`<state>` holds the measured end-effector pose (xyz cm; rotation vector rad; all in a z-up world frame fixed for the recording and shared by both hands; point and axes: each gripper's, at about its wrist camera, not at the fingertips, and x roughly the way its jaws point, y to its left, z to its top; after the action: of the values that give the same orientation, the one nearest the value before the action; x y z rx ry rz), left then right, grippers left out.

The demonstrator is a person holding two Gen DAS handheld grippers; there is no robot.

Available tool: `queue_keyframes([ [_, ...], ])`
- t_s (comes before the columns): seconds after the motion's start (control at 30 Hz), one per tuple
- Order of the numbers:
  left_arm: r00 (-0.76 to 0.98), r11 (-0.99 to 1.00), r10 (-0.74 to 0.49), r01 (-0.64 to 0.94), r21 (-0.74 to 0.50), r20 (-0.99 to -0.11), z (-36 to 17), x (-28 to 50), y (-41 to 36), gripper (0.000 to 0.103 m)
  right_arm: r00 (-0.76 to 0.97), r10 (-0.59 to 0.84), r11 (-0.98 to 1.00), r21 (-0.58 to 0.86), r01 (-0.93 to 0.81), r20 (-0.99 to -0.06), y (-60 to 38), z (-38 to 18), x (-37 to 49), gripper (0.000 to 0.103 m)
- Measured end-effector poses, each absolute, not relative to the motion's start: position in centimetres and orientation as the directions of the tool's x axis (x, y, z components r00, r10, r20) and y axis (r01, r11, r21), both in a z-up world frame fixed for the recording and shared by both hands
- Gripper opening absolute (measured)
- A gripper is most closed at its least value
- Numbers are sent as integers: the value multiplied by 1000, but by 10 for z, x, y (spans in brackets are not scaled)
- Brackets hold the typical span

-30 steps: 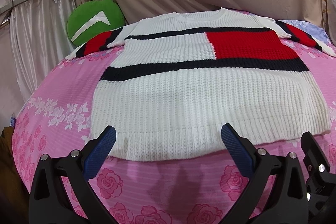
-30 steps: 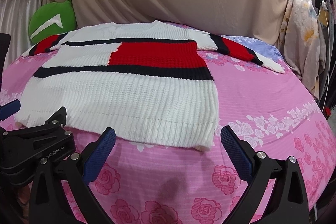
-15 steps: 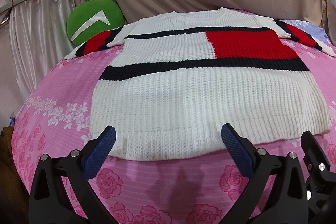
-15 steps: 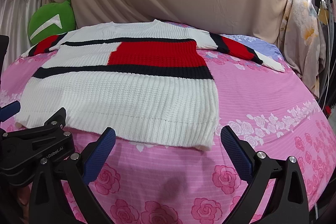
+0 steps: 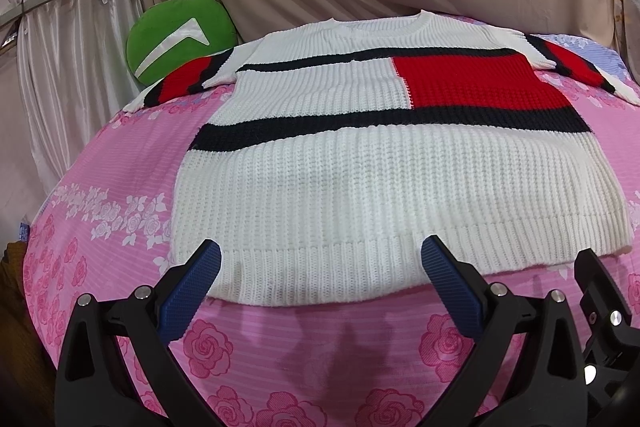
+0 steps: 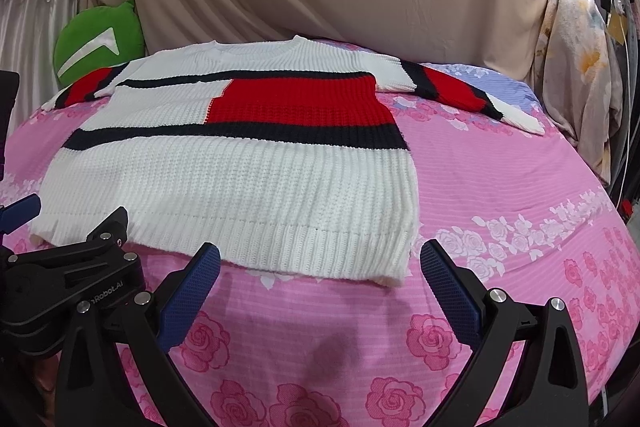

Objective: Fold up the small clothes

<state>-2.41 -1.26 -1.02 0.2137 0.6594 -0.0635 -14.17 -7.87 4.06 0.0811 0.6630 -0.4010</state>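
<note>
While the left tool point(image 5: 320, 275) is hovering w/ jaws wide apart just short of the near hem, the sweater point(image 5: 380, 179) is lying flat on the pink bedsheet point(image 5: 112, 163), neck far, green cushion point(image 5: 176, 39) far left. Right wrist view: right tool point(image 6: 320, 275) is also hanging spread apart, gripping nothing, near the sweater's point(image 6: 240, 179) near-right corner.

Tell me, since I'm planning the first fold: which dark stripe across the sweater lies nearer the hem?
The broad dark stripe under the red block. It spans the sweater's whole width; the thinner stripe runs above, toward the collar.
</note>
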Motion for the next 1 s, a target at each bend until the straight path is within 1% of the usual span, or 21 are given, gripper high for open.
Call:
queue_keyframes([
  [0.27, 780, 976, 5, 133, 174, -626, -13, -22, -11, 98, 715, -308, 928, -31, 372, -628, -82, 39, -140, 98],
  [0.33, 777, 976, -7, 143, 165, -629, -11, -21, -10, 98, 718, -258, 939, 6, 343, -647, -88, 41, -139, 98],
  [0.4, 766, 976, -55, 176, 126, -641, -8, -19, -4, 98, 720, -179, 949, 77, 307, -670, -104, 43, -136, 98],
  [0.43, 761, 976, -74, 188, 109, -645, -5, -18, -1, 98, 721, -173, 944, 96, 316, -671, -117, 46, -136, 98],
  [0.57, 760, 981, -133, 192, 24, -636, 20, -2, 23, 98, 702, -253, 883, 138, 449, -665, -212, 61, -128, 98],
  [0.77, 767, 989, -128, 142, -30, -629, 51, 38, 45, 98, 660, -282, 727, 294, 621, -696, -392, 66, -106, 98],
  [0.83, 770, 991, -126, 126, -44, -626, 57, 51, 49, 98, 653, -274, 657, 359, 663, -706, -447, 62, -97, 95],
  [0.93, 772, 992, -123, 118, -50, -623, 62, 73, 52, 98, 630, -279, 566, 406, 718, -725, -509, 50, -77, 92],
  [1.0, 762, 991, -128, 121, -55, -634, 62, 88, 51, 98, 623, -266, 529, 429, 733, -736, -539, 41, -63, 86],
])
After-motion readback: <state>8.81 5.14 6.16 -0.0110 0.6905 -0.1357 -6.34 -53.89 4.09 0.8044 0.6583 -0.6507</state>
